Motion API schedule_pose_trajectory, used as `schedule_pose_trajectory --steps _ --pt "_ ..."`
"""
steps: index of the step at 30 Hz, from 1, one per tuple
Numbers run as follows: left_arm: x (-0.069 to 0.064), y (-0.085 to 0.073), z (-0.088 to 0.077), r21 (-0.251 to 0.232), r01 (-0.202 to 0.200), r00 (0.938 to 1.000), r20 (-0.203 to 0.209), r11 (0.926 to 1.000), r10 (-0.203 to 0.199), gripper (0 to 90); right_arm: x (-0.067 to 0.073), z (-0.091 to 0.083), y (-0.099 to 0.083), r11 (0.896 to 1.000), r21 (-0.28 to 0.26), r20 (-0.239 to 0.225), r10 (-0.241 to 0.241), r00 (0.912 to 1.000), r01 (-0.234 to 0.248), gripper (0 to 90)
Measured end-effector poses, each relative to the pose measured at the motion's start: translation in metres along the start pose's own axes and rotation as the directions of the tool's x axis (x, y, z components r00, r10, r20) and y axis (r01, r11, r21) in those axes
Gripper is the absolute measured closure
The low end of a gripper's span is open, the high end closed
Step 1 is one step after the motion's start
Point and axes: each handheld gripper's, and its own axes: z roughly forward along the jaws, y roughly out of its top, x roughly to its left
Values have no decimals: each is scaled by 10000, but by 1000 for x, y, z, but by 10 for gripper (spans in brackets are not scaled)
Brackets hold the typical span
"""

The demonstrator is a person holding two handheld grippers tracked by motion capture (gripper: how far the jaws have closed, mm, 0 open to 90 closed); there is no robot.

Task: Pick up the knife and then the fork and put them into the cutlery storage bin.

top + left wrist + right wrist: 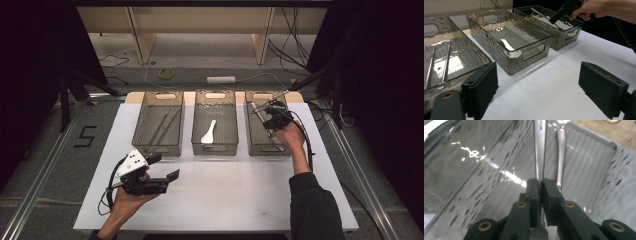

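Your right gripper (pixel 540 185) has its 2 black, blocky jaws pinched tight on the flat handle of a piece of metal cutlery (pixel 539 150). The handle is smooth brushed steel with a small stamped mark near its far end. It runs straight up between the pads, and a broader bit of it shows below them, though you cannot tell what kind of utensil it is. A second steel piece (pixel 561 152), slimmer with a rounded end, lies just beside it, resting on the ribbed floor of the right bin (pixel 596 162).

From the high view, that right gripper (pixel 274 119) hangs over the right bin (pixel 252 145), the last of 3 smoky, translucent plastic bins set in a row at the back of the white tabletop (pixel 225 195). Each bin is rectangular, with rippled walls, cut-out handle slots and a lined base.

The middle bin (pixel 216 150) holds 1 white plastic spoon (pixel 208 132), broad at the scoop end. The left bin (pixel 157 147) holds 2 long thin metal rods (pixel 162 127), lying side by side along its length.

Your left gripper (pixel 167 167) rests low in your palm near the front left of the table, well apart from the bins. Its jaws stand wide with nothing between them. In the left gripper view its matte black pads (pixel 482 87) frame bare white table, with the left bin (pixel 474 50) nearest.
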Motion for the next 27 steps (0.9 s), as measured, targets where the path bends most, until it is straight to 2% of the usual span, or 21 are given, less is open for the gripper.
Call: schedule_pose_trajectory --steps 6,11,16,19,21,27 --pt "0 0 0 0 6 10000 2 10000 -6 153 2 4 -2 9999 135 -115 21 9999 -20 839" --pt "0 0 0 1 -2 10000 5 10000 2 152 4 9 -2 9985 543 -175 70 9998 -61 825" --pt "0 0 0 5 29 10000 5 10000 -29 152 2 6 -1 9982 516 -287 329 9990 -314 690" --pt "0 0 0 12 13 10000 -1 10000 -13 152 0 2 -1 9983 324 -306 491 9983 -481 622" --pt "0 0 0 25 29 10000 0 10000 -29 152 0 -1 -2 9986 256 -400 466 9981 -456 600" --pt "0 0 0 45 34 10000 -3 10000 -34 152 6 -15 -6 9988 -263 -1056 375 9937 -405 491"
